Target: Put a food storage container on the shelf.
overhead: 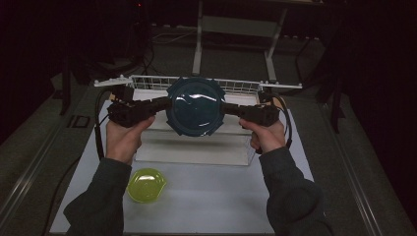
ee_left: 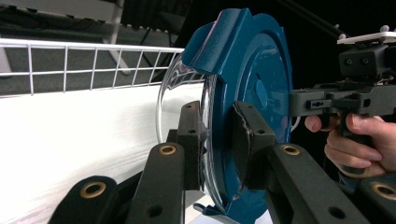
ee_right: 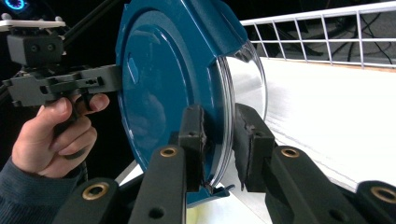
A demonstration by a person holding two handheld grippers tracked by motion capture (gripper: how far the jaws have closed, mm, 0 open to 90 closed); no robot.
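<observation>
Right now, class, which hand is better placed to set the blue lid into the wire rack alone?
Neither clearly. The left tool and right tool each clamp an opposite edge of the blue lid, level over the wire rack. Right, perhaps: its hand sits slightly closer.

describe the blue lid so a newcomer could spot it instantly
Above the white wire rack at the table's far side, both tongs grip one round disc by opposite edges. That is the blue lid: dark teal with notched tabs and a clear inner layer, unlike the yellow-green bowl.
</observation>
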